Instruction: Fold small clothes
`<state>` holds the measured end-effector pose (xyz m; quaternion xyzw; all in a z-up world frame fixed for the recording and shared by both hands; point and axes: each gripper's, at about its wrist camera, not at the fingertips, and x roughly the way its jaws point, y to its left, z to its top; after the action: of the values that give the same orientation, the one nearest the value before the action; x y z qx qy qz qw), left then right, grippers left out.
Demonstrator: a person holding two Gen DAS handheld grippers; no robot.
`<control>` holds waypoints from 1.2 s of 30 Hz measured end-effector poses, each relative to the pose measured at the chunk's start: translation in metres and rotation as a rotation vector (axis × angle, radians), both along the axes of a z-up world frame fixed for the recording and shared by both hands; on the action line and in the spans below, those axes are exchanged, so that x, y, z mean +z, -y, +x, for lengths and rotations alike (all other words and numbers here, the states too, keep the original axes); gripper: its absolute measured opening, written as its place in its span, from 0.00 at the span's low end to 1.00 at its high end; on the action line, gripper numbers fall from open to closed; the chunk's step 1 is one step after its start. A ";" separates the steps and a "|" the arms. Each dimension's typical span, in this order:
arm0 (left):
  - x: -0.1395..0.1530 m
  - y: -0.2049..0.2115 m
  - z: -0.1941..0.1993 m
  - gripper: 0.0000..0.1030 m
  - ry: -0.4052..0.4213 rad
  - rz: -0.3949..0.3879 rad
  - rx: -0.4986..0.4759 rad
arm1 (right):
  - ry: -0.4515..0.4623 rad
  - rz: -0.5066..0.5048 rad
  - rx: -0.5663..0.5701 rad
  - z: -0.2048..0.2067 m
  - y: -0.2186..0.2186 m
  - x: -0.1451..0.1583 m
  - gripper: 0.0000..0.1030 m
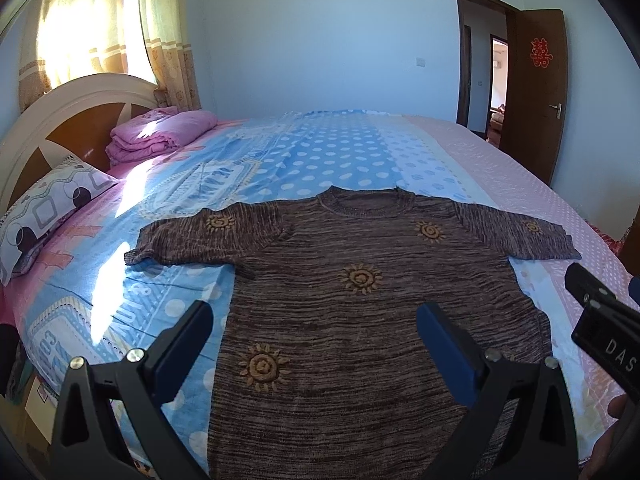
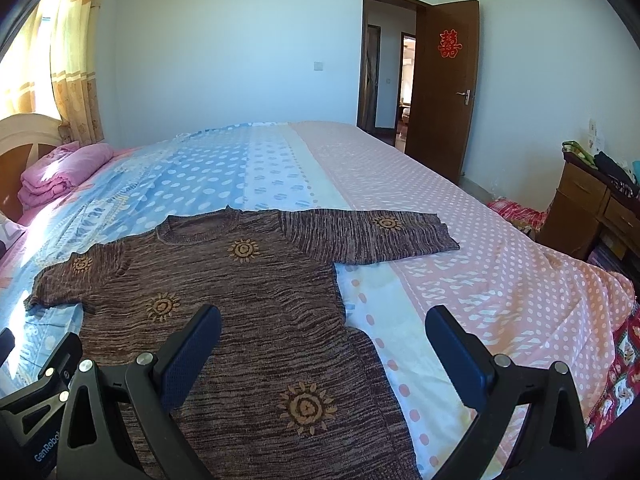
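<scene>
Brown sweater (image 1: 360, 300) flat on bed (image 1: 500, 168), both grippers' fingers apart

Lower hem of the brown marled knitted short-sleeved sweater with yellow sun motifs (image 1: 360, 280) cut off by the bottom edge in both views, partly masked by the black gripper frames. Far sleeve end (image 2: 36, 296) of the sweater rumpled, its cuff hard to read. Black body of the right gripper (image 1: 600, 328) clipped by the left view's right edge, fingertips out of sight; printed letters "DAS" broken off. Patterned grey-and-white pillow (image 1: 44, 216) cropped at the left edge. Clutter atop the brown wooden drawer cabinet (image 2: 592, 200) too small to identify. Room past the open brown wooden door (image 2: 444, 88) too small and overexposed to make out.
</scene>
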<state>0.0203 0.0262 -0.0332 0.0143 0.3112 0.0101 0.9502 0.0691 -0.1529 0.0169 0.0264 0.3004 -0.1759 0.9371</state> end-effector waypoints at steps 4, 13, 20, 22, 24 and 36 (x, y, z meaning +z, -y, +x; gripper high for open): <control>-0.009 -0.003 0.015 1.00 -0.022 0.004 0.003 | -0.022 0.007 -0.003 0.020 0.003 -0.002 0.99; -0.020 -0.019 0.068 1.00 -0.050 -0.009 0.034 | -0.061 0.011 -0.031 0.072 0.018 -0.005 0.99; -0.018 -0.034 0.119 1.00 -0.038 -0.016 0.052 | -0.054 0.107 -0.029 0.117 0.071 -0.005 0.98; -0.022 -0.043 0.135 1.00 -0.031 -0.029 0.066 | -0.035 0.113 -0.068 0.128 0.102 -0.003 0.98; -0.029 -0.049 0.147 1.00 -0.020 -0.030 0.083 | -0.032 0.152 -0.094 0.140 0.138 -0.006 0.94; -0.105 -0.057 0.197 0.99 -0.210 -0.127 0.104 | -0.091 0.520 -0.357 0.181 0.342 -0.090 0.52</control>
<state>0.2170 0.0831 -0.1377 -0.0608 0.4092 0.0380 0.9096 0.2501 -0.4949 -0.0729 0.3093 0.3677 -0.2560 0.8388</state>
